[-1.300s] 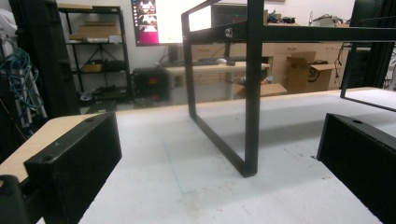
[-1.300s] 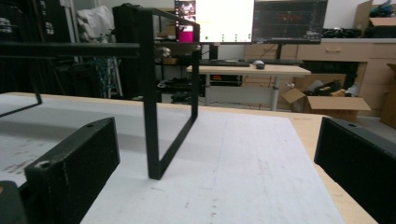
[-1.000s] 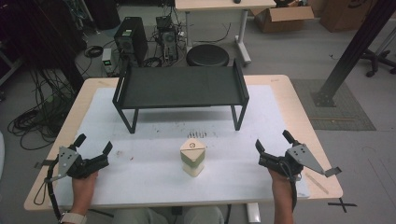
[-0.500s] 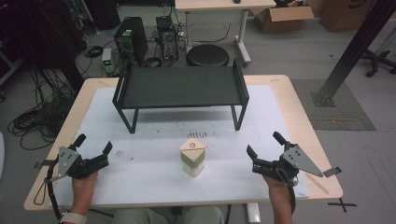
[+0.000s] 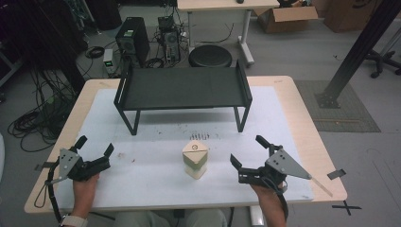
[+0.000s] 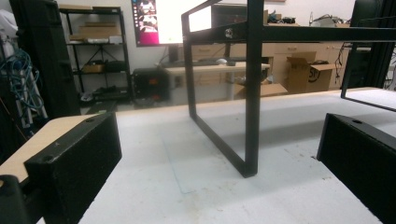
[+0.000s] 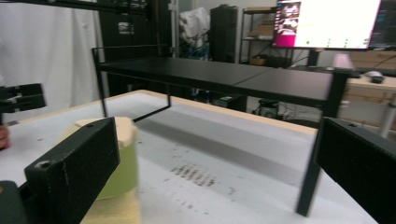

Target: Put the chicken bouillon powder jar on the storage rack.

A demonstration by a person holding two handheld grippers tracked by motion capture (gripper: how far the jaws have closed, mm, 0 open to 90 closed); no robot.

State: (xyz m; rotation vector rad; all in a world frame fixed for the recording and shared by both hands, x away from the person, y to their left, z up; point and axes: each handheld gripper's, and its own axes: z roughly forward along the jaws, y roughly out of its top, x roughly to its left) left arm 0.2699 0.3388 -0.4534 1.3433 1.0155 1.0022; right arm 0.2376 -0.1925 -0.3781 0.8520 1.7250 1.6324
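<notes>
The beige block (image 5: 195, 159) stands on the worktop (image 5: 142, 179) before the black rack (image 5: 183, 88). Right tool (image 5: 246, 153), spread wide, sits just beside the block; left tool (image 5: 96, 145), also spread, lies well apart.

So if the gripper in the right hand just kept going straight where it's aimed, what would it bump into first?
Probably the pale wooden block. The right gripper is open and aimed toward the table's middle; in its own view the block sits just behind one jaw, so it might only graze it.

Black right gripper (image 5: 251, 156) (grey 3-cornered plate), trailing cable.
</notes>
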